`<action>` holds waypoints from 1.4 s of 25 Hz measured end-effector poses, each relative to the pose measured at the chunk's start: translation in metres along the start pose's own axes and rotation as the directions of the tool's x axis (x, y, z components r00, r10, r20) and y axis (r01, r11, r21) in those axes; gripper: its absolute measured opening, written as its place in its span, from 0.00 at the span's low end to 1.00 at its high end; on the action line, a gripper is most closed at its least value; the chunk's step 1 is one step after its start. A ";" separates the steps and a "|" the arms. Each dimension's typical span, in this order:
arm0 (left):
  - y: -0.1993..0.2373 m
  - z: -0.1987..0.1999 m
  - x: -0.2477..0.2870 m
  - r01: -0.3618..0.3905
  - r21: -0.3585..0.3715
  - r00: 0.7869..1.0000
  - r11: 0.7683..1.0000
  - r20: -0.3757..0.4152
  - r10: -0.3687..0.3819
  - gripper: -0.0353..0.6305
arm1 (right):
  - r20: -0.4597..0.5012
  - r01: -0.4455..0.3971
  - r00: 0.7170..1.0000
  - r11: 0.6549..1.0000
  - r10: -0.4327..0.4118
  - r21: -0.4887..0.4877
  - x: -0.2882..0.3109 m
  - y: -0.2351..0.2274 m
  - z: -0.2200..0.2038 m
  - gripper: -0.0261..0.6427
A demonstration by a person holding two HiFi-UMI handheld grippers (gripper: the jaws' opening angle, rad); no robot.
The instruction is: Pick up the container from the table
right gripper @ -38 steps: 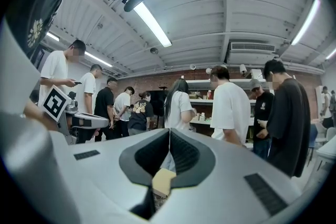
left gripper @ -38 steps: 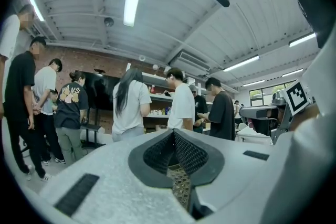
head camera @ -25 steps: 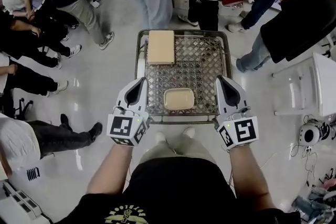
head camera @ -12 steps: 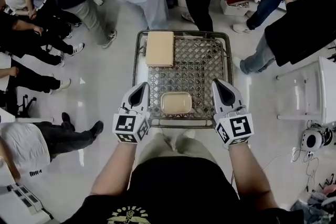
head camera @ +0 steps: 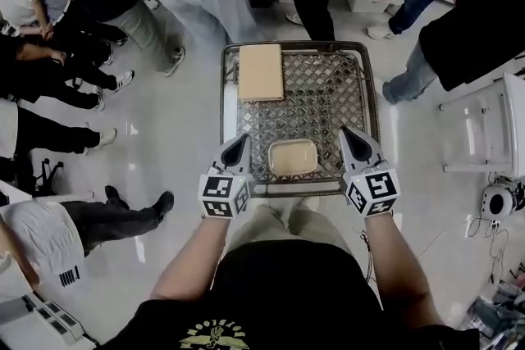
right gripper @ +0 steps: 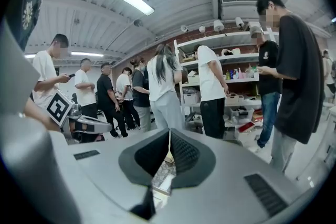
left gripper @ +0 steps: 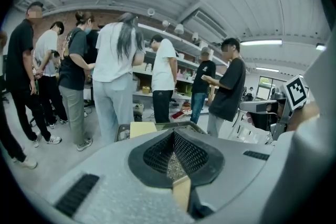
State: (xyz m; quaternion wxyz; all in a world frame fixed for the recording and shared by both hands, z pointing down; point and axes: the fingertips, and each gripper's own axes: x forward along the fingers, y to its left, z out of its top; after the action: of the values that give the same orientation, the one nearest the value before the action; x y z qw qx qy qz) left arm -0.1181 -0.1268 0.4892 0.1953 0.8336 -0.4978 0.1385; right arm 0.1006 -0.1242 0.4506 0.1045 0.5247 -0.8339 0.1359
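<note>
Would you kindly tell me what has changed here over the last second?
Both grippers sank toward the table. The left gripper and right gripper now flank the container, nearer to it than before and not touching it. Nothing was taken hold of. Both pairs of jaws stayed shut, and the container and tan board kept their places.

Counter [head camera: 321, 106]: I see a metal-framed top of open lattice mesh, standing on a pale glossy floor [head camera: 172, 135] | near edge, about the middle: beige round-cornered container [head camera: 293, 157] sits flat on the mesh | far left corner: tan rectangular slab [head camera: 261, 71] lies flat, well apart from the container
</note>
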 end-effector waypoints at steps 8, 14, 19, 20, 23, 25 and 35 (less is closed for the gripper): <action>0.019 -0.037 0.004 -0.014 -0.012 0.998 1.000 -0.059 0.014 0.06 | -0.103 0.010 0.995 0.999 -0.006 0.036 0.015 -0.002 -0.054 0.06; 0.025 -0.056 0.002 -0.034 -0.051 0.993 0.998 -0.112 0.028 0.06 | -0.182 -0.006 0.983 0.998 0.018 0.066 0.020 -0.003 -0.090 0.06; 0.023 -0.070 0.006 -0.023 -0.059 0.989 0.998 -0.147 0.014 0.06 | -0.247 -0.017 0.968 0.995 0.041 0.098 0.025 -0.003 -0.118 0.07; 0.021 -0.073 0.007 -0.020 -0.065 0.988 0.998 -0.153 0.010 0.06 | -0.260 -0.020 0.965 0.995 0.046 0.101 0.026 -0.003 -0.123 0.08; 0.022 -0.087 0.008 -0.037 -0.084 0.983 0.996 -0.181 0.021 0.06 | -0.301 -0.033 0.952 0.994 0.064 0.108 0.027 -0.001 -0.137 0.16; 0.025 -0.094 0.010 -0.050 -0.090 0.980 0.995 -0.196 0.031 0.06 | -0.328 -0.044 0.942 0.993 0.077 0.107 0.028 0.001 -0.146 0.16; 0.028 -0.124 0.012 -0.064 -0.138 0.964 0.988 -0.266 0.025 0.17 | -0.412 -0.047 0.906 0.991 0.095 0.126 0.031 0.000 -0.182 0.19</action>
State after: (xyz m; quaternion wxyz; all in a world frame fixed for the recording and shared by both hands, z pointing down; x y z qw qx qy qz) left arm -0.1417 -0.0900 0.6094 0.3169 0.7799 -0.4948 0.2155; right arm 0.0929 -0.0894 0.6321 0.2451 0.4580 -0.8018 0.2955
